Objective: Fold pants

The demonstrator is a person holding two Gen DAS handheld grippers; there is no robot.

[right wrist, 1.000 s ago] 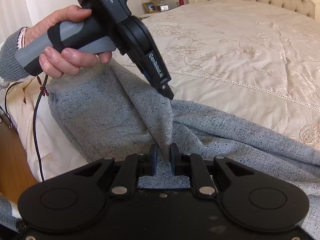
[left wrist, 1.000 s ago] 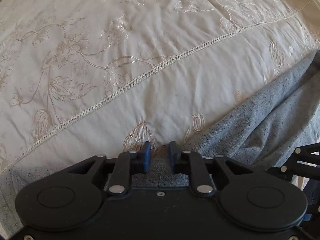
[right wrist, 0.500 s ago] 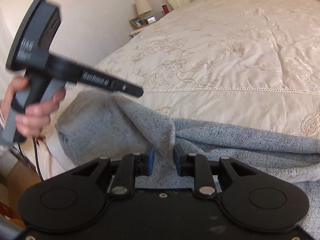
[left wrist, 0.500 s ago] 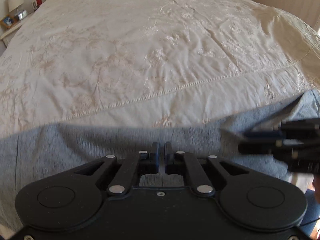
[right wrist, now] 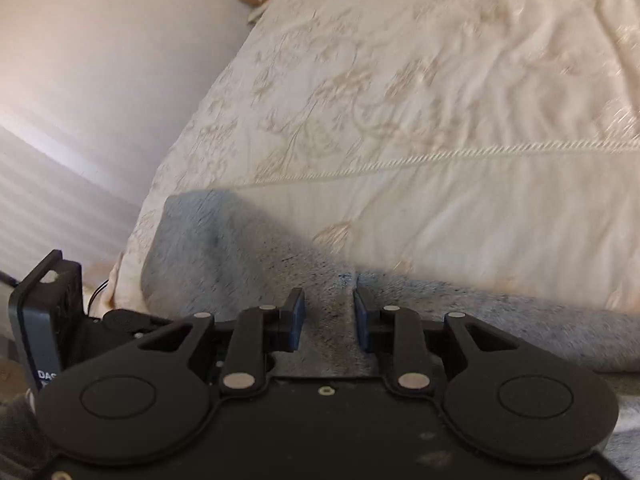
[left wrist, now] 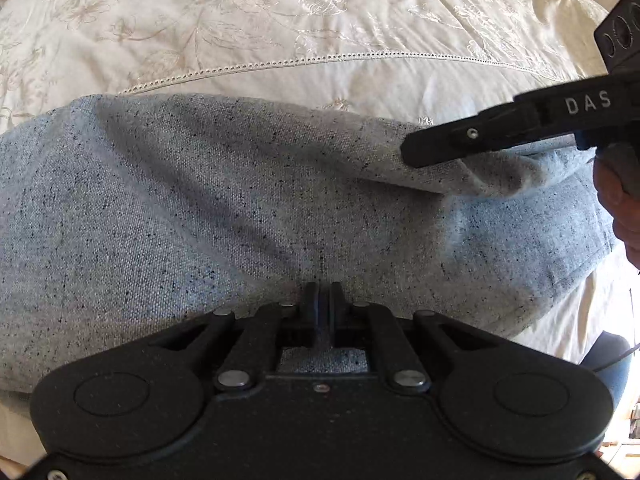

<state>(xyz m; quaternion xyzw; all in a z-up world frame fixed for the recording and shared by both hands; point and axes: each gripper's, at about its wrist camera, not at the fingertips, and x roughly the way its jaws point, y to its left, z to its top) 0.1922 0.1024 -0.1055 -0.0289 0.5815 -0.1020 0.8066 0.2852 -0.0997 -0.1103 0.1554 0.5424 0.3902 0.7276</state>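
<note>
Pants (left wrist: 248, 208) spread on bedspread (left wrist: 320, 12) — left gripper (left wrist: 324, 300) jaws pressed together over the cloth; right gripper (right wrist: 329, 322) jaws opening, a fabric ridge between, unpinched.

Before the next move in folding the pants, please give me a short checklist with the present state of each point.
1. Left claw shut: ok, its pads meet, with pants fabric at them.
2. Right claw released: ok so far, it is opening and its pads stand clear of the fabric ridge between them.
3. Grey pants lying on the bedspread: ok.
4. Pants flat: not ok, a raised fold runs under the right claw in the left view.
5. Pants clear of the bed edge: cannot tell, the near side is hidden.
</note>
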